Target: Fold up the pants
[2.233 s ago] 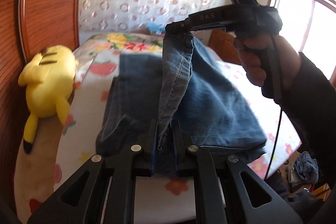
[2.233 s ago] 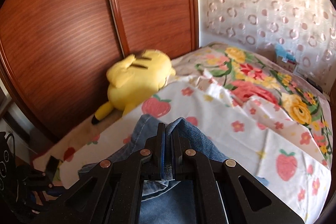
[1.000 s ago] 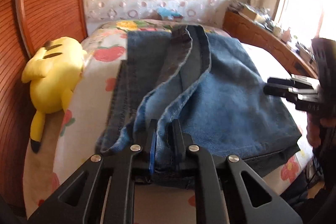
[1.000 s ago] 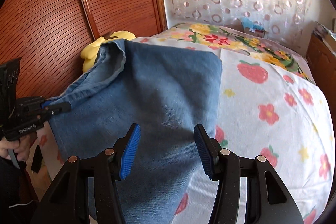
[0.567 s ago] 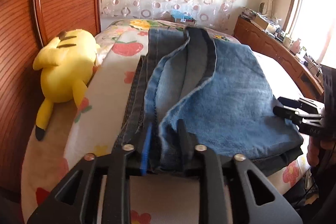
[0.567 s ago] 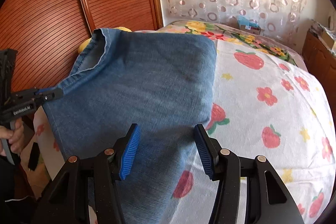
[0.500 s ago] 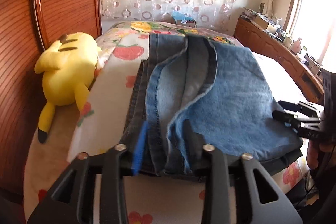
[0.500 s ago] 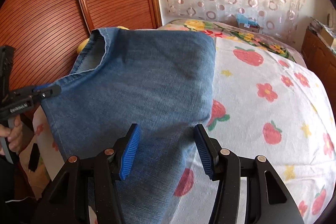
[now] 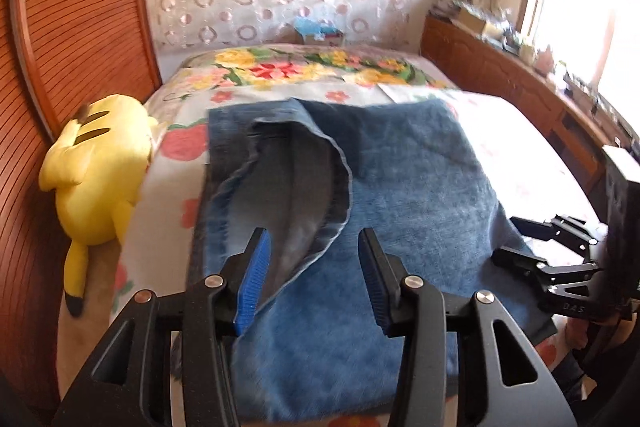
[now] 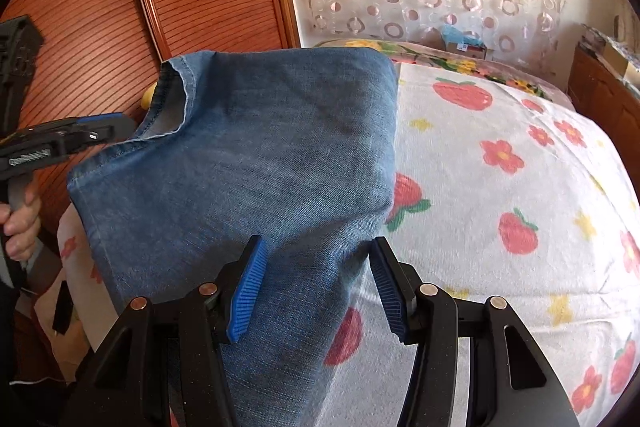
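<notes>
Denim, blue folded pants (image 9: 400,187) lie on our floral bedsheet (image 10: 520,187); fold just laid. Left gripper (image 9: 312,279) has just been opening, hem loose between its jaws; right gripper (image 10: 316,291) gapes, empty. Next, we judge, flatten the curled hem.

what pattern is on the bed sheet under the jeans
White bed sheet printed with red strawberries, red flowers and small yellow stars; clearest in the right wrist view.

Black plastic left tongs (image 9: 312,281) with triangular cut-outs, round silver screws and ribbed blue pads (image 9: 253,281). The matching black right tongs (image 10: 318,287) carry copper-toned screws and, seen from the left wrist camera, pale "DAS" lettering.
</notes>
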